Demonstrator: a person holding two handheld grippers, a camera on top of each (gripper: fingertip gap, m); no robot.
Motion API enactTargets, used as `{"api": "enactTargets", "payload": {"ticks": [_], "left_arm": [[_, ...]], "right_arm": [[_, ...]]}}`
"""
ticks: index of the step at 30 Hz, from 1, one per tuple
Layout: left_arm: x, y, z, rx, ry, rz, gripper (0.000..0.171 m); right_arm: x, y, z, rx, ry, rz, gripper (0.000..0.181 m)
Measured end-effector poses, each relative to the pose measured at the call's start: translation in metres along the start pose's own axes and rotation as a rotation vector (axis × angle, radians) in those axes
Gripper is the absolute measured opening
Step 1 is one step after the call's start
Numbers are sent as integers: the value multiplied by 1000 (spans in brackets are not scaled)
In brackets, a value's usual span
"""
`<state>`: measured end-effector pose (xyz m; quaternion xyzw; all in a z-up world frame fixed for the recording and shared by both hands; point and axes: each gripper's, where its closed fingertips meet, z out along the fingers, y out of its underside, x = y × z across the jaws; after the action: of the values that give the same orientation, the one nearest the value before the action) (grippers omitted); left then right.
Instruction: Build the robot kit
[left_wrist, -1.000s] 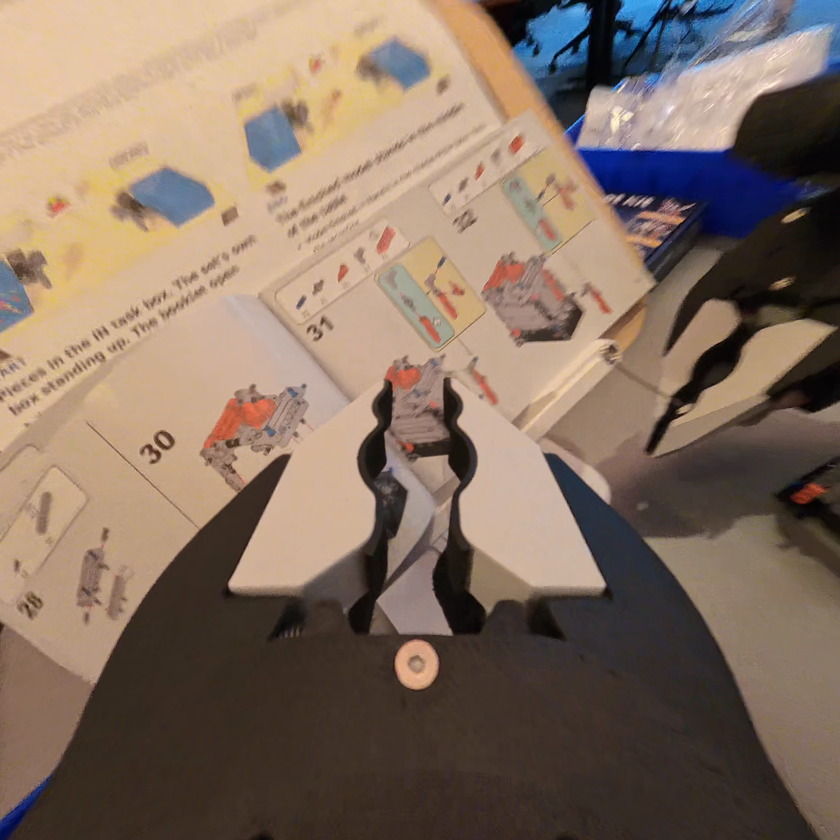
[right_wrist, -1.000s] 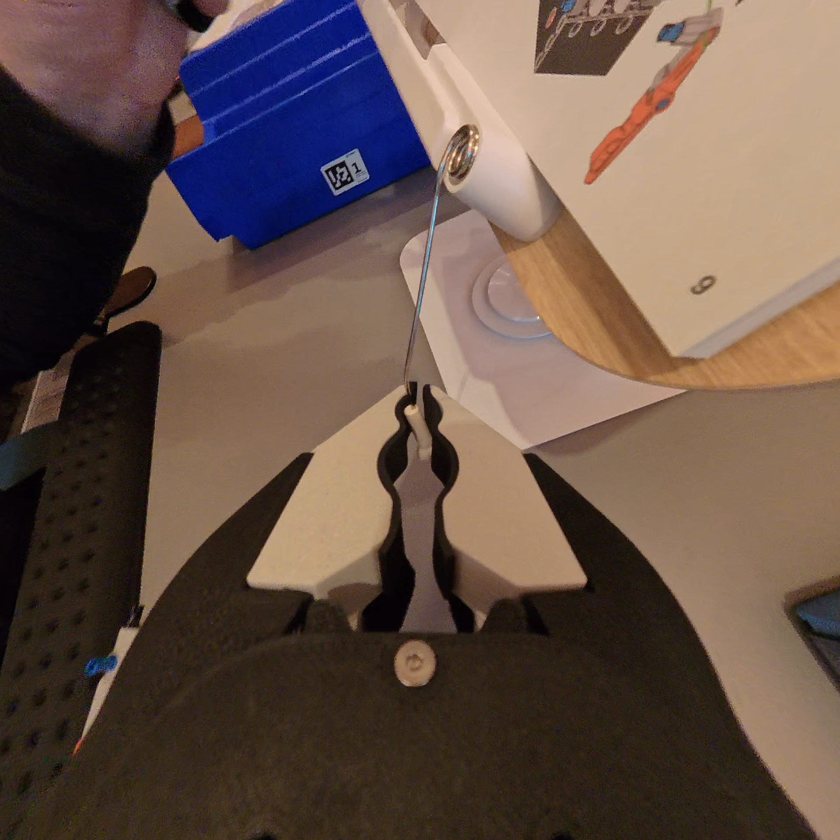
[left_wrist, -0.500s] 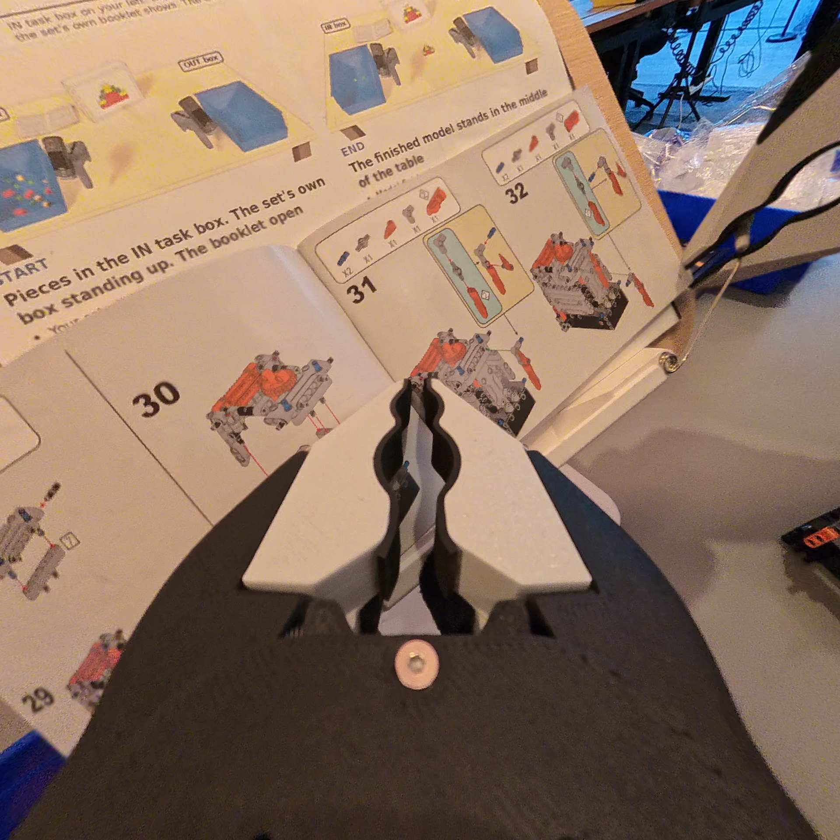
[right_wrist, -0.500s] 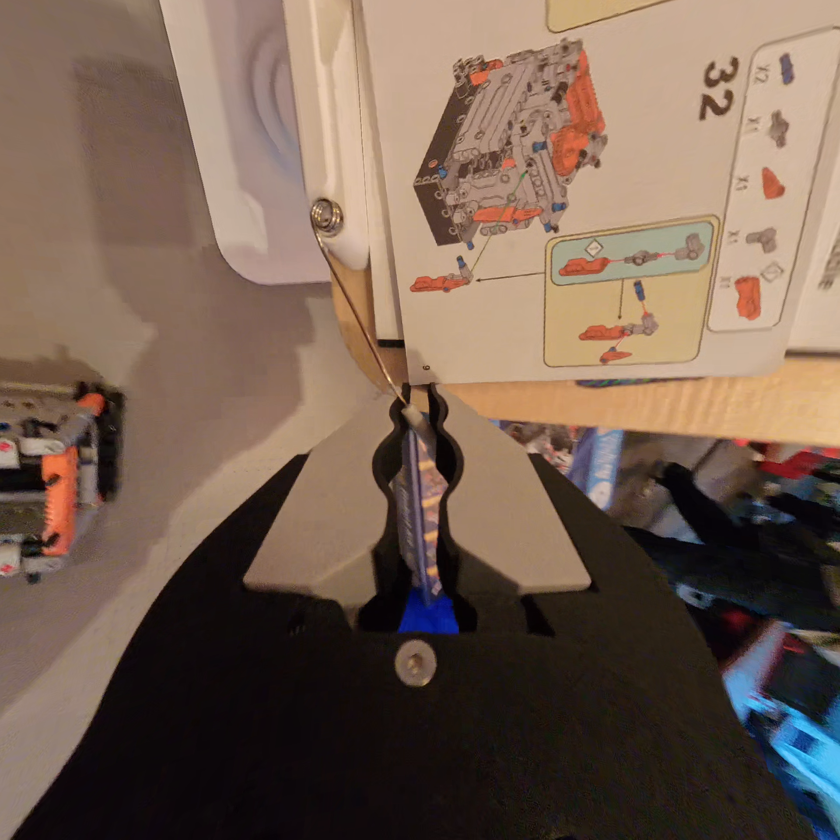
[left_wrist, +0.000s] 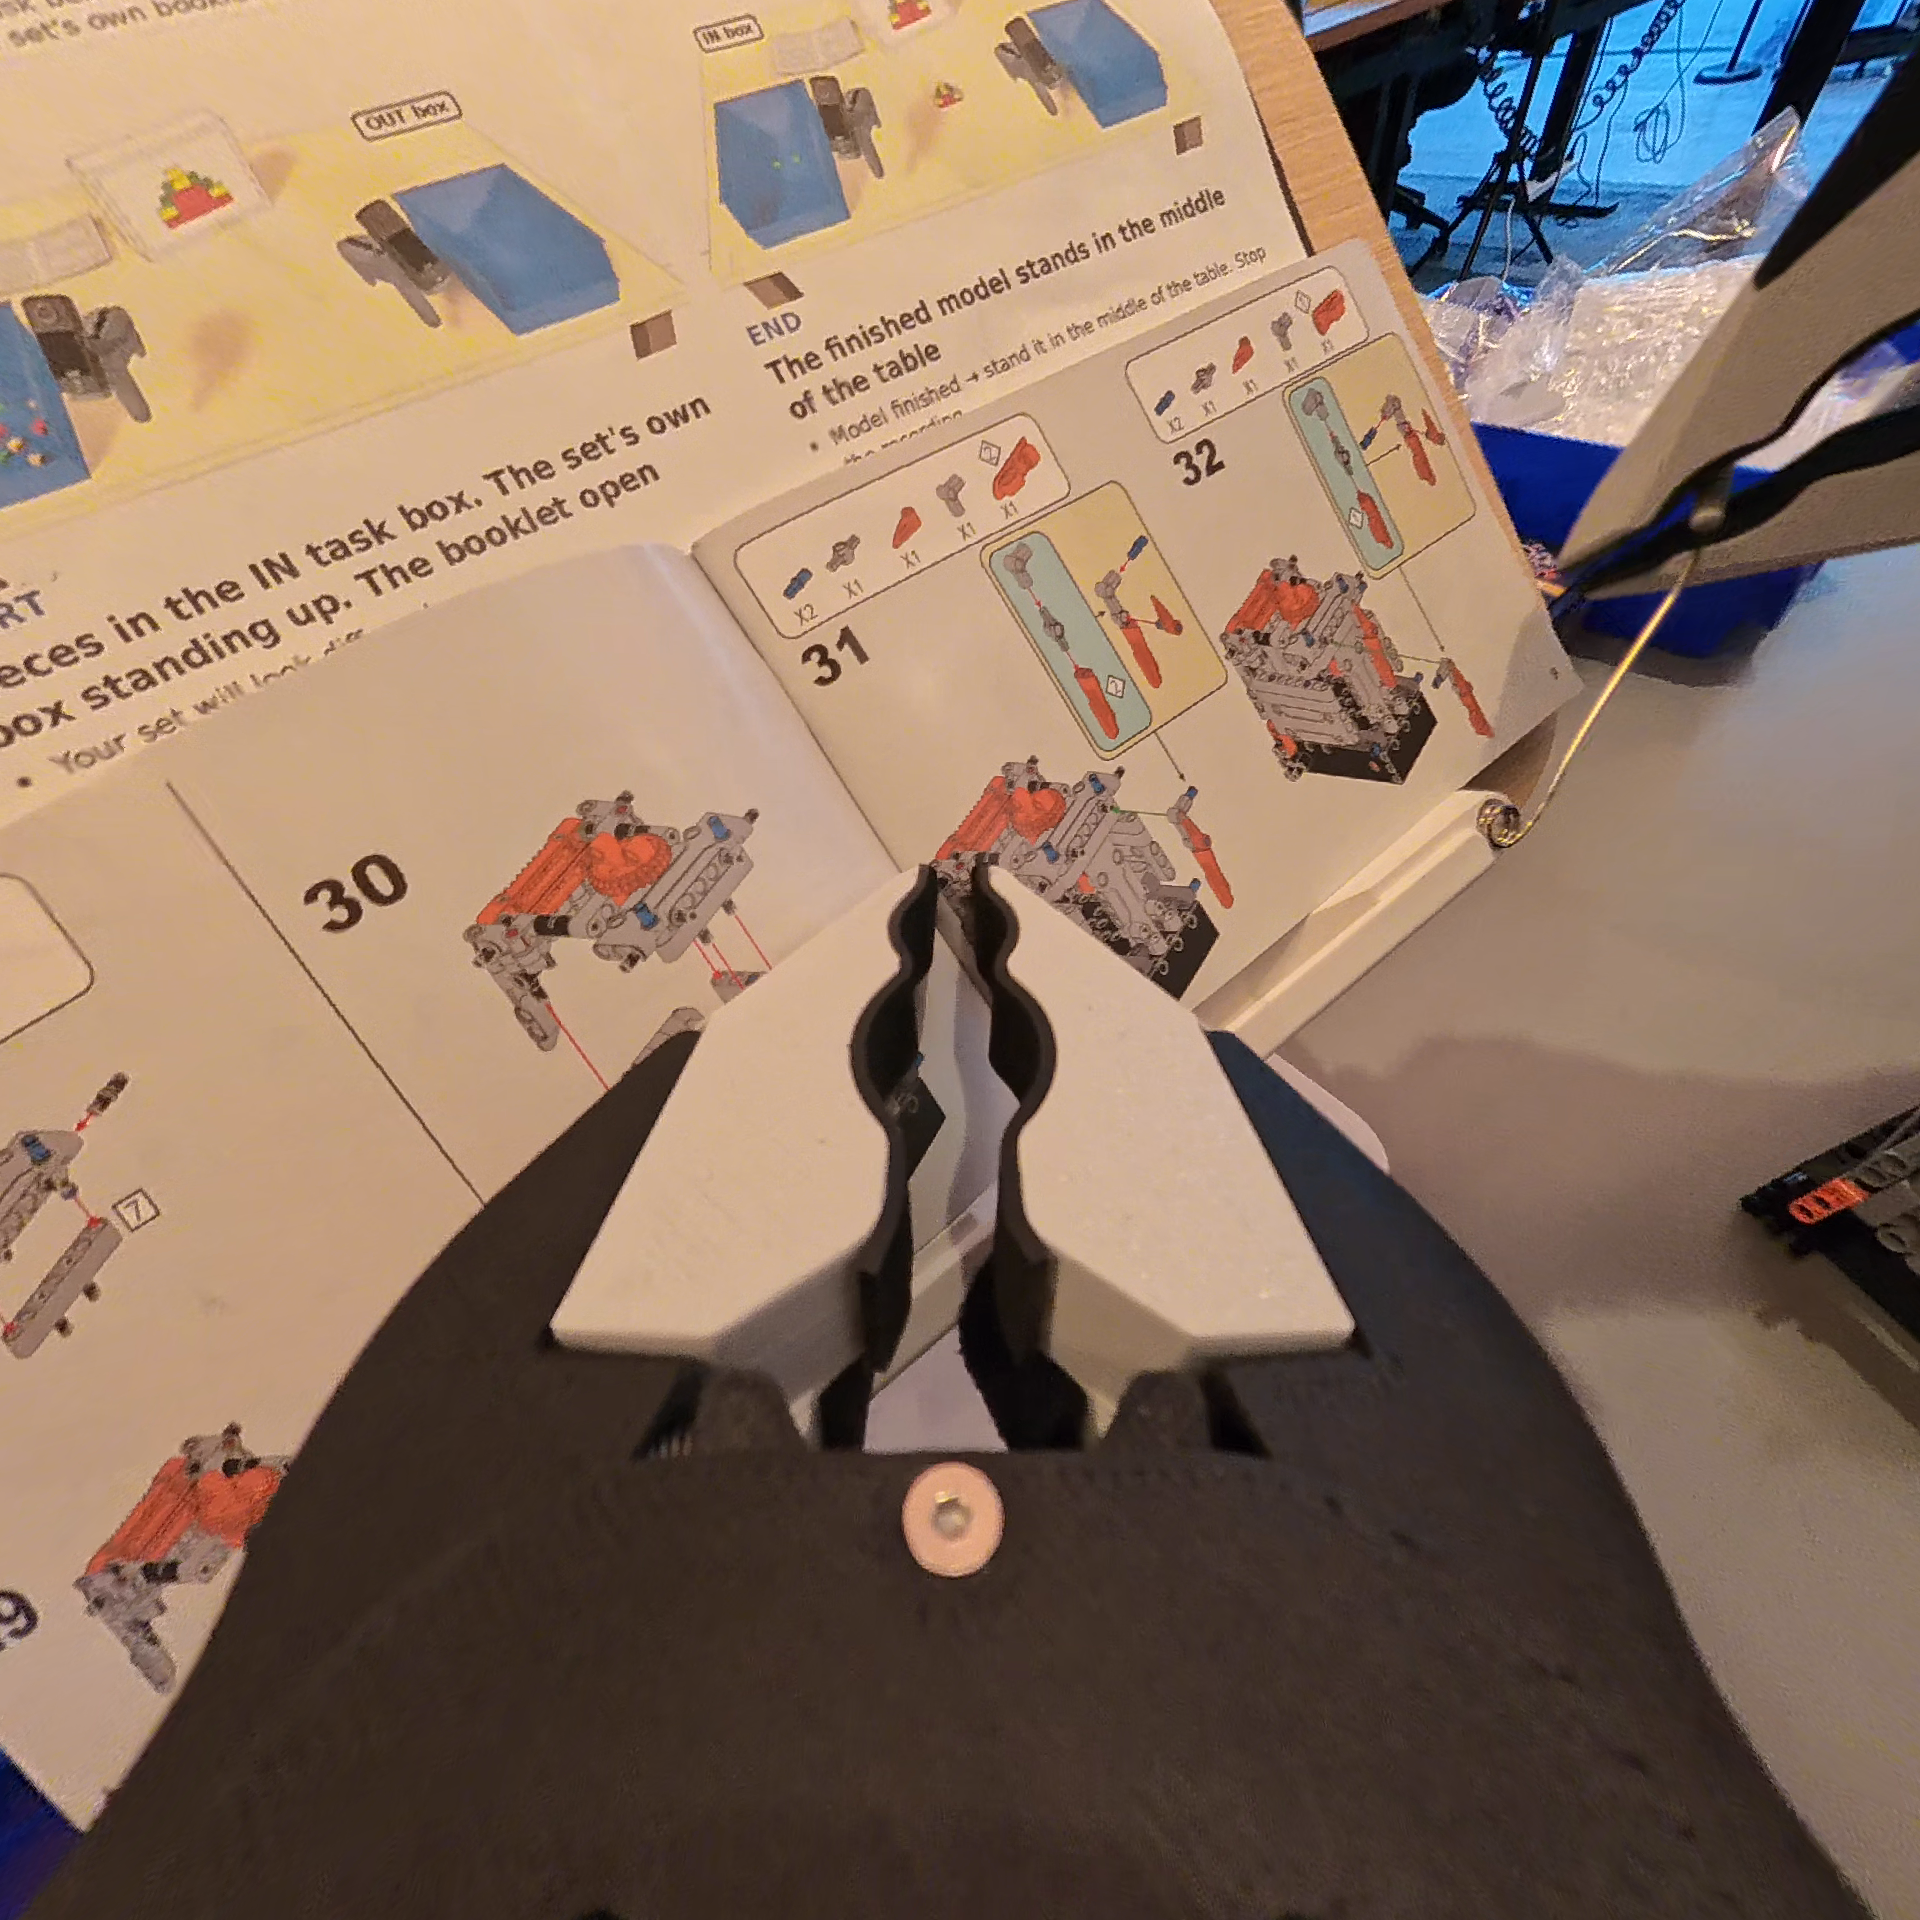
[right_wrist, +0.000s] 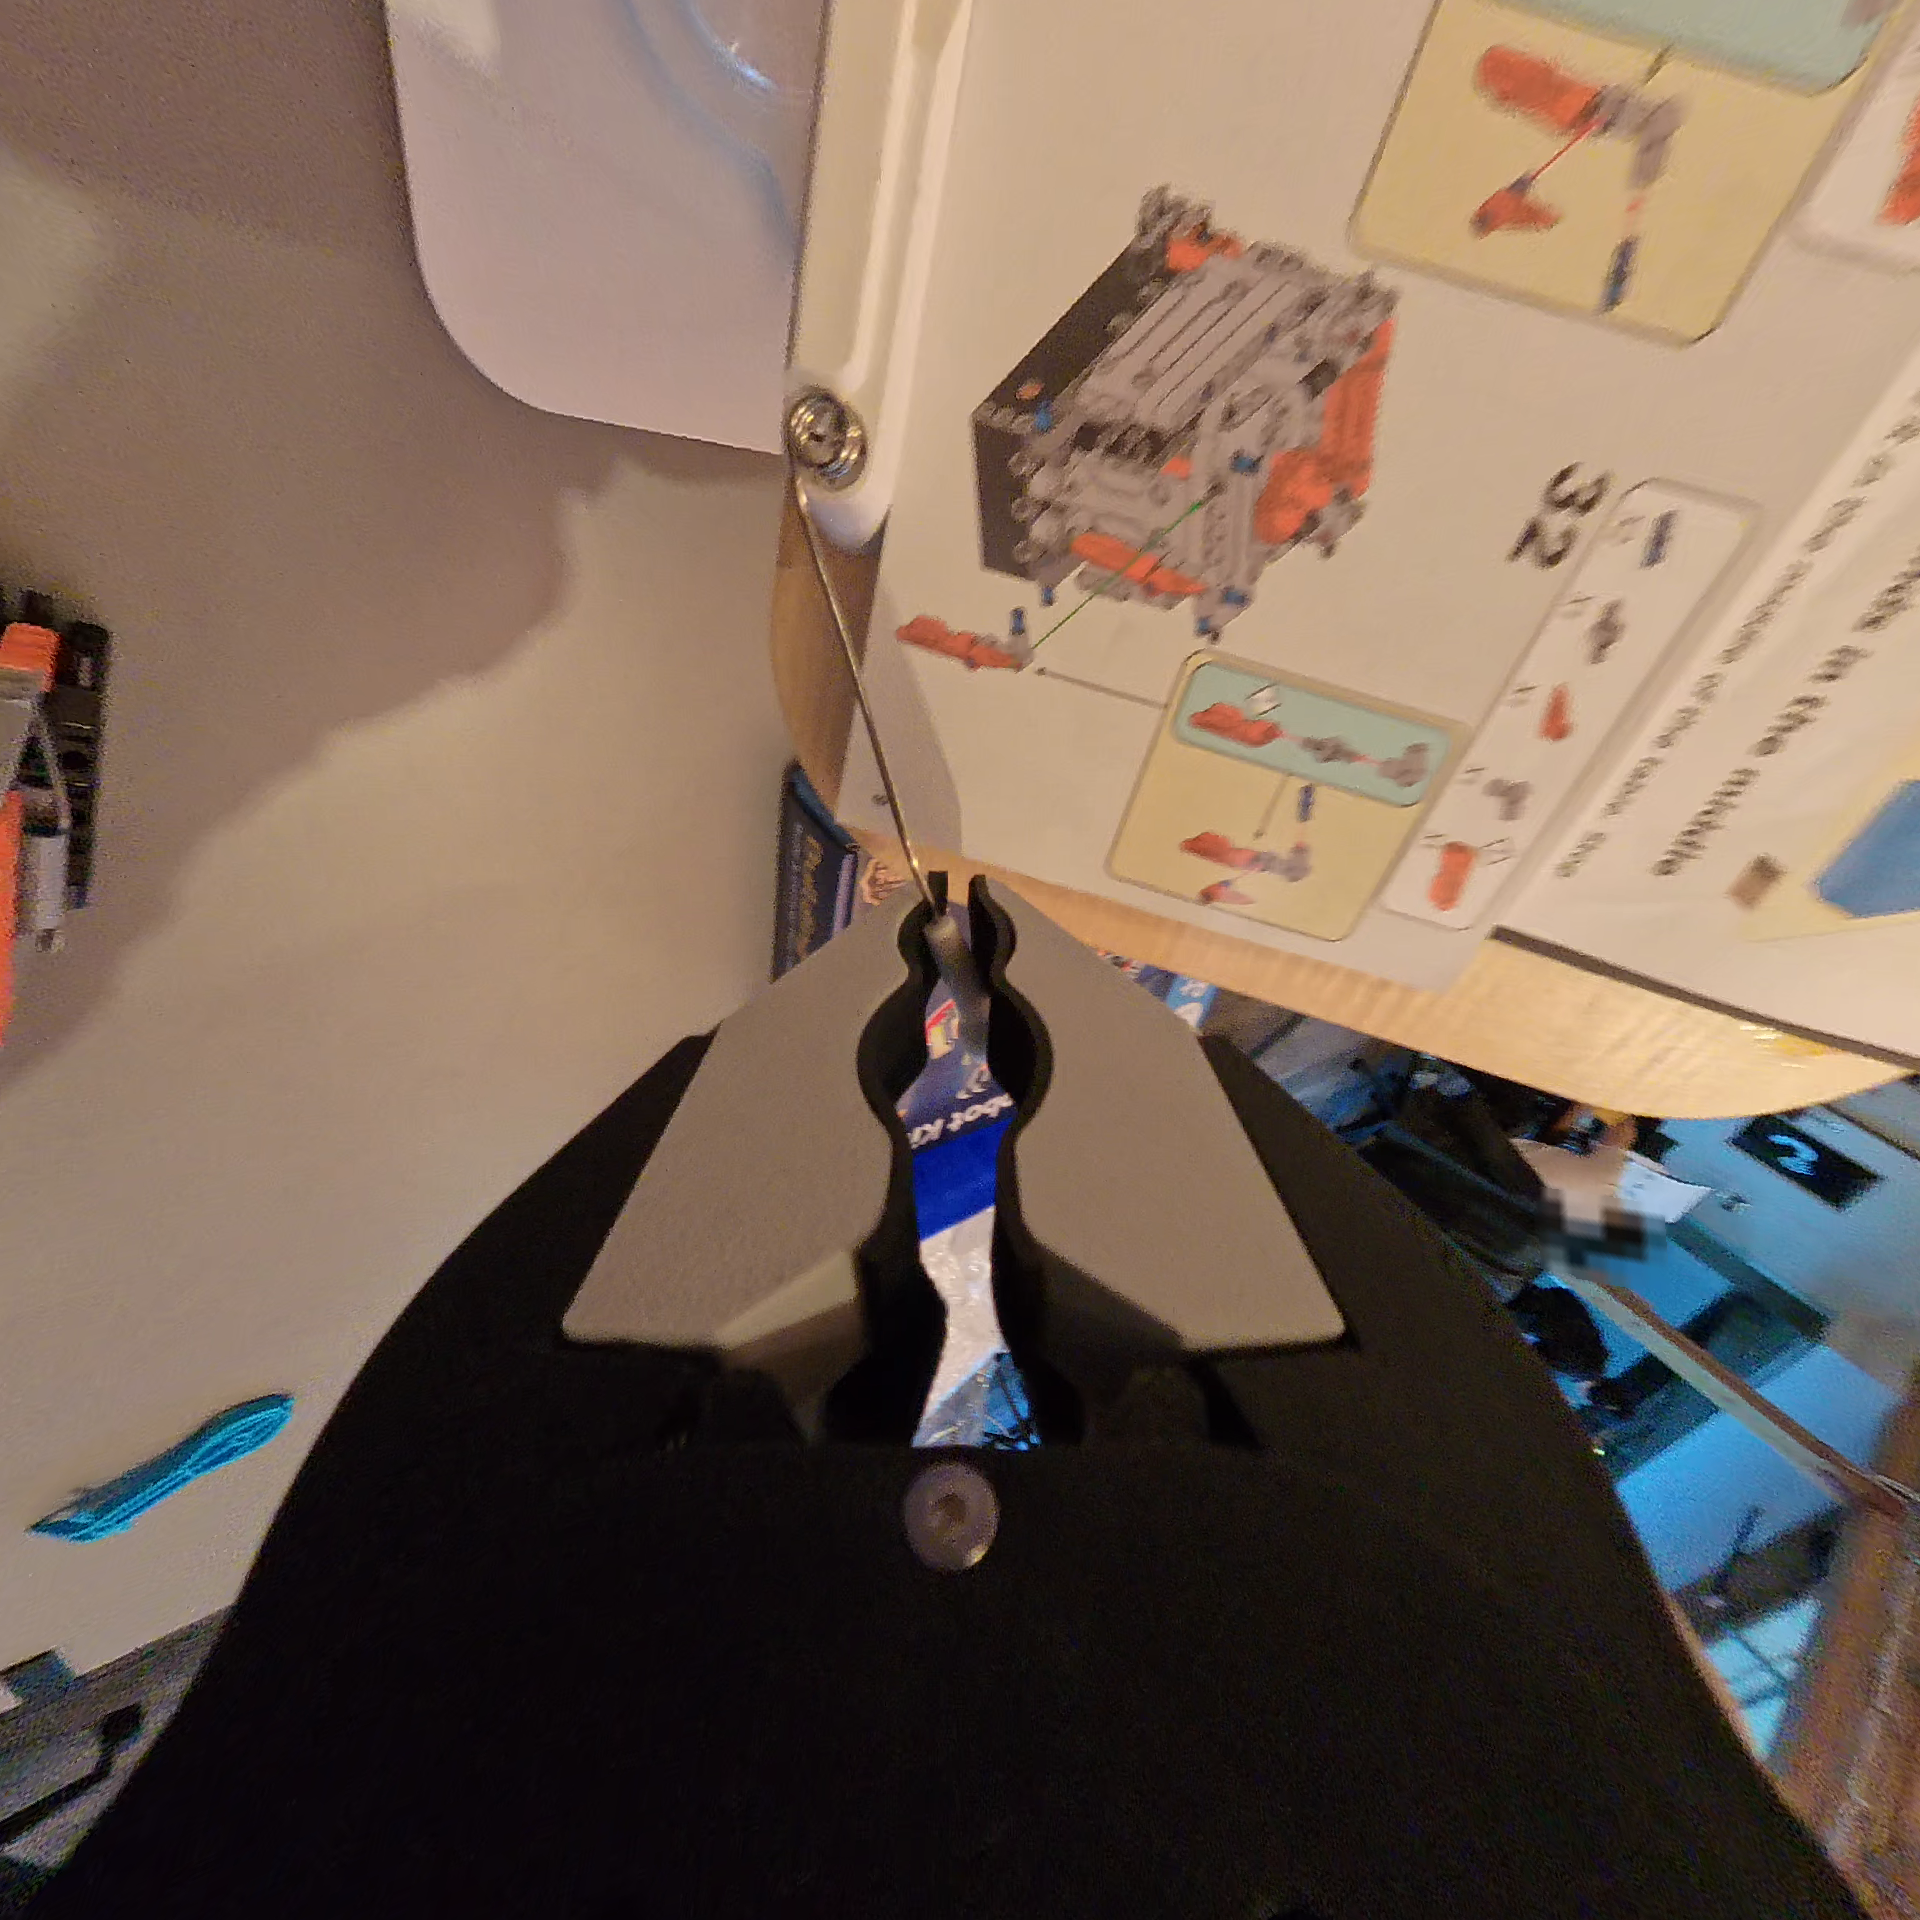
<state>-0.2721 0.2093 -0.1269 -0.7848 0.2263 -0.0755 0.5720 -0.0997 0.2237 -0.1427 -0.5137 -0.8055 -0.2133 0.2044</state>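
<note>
**Booklet stand blocks ahead, grey tabletop free to the right**

Ahead of my left gripper (left_wrist: 954, 883) the open paper instruction booklet (left_wrist: 644, 727) on its white-lipped wooden stand (left_wrist: 1382, 862) walls off the far left. The bare grey tabletop (left_wrist: 1621, 956) lies open to its right, bounded by a thin metal wire arm (left_wrist: 1600, 686), a blue plastic bin (left_wrist: 1538, 488) farther off, and a black-and-orange brick model (left_wrist: 1849, 1216) at the near right.

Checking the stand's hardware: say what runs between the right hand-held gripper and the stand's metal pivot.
A thin wire page-holder arm spans from pivot to right hand-held gripper, clearest in the right wrist view.
</note>
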Motion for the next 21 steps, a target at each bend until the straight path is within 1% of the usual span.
{"api": "enactTargets", "payload": {"ticks": [4, 6, 10, 11, 13, 15, 16, 17, 19, 21], "left_arm": [[13, -4, 8, 3, 30, 3, 2], [15, -5, 11, -6, 8, 10, 2], [23, -7, 14, 7, 60, -19, 3], [24, -7, 13, 10, 73, -21, 4], [27, -8, 11, 26, 121, -46, 5], [26, -11, 7, 62, 142, -64, 11], [23, -13, 4, 72, 140, -64, 13], [19, -15, 0, 71, 126, -62, 15], [3, -20, -14, 74, 59, -43, 21], [-22, -19, -32, 44, -21, -36, 21]], "right_arm": [[11, -6, -3, -22, 49, -48, 4], [17, -7, -2, -17, 55, -48, 6], [28, -14, -1, -14, 120, -71, 10], [33, -15, 0, -17, 133, -65, 17], [37, -12, 3, -7, 97, -22, 22], [53, 0, -7, -20, 134, 60, 46], [60, 3, -16, 2, 151, 103, 53], [64, 1, -27, 52, 155, 132, 53], [57, -13, -45, 170, 132, 142, 44], [43, -35, -55, 272, 92, 142, 35]]}}
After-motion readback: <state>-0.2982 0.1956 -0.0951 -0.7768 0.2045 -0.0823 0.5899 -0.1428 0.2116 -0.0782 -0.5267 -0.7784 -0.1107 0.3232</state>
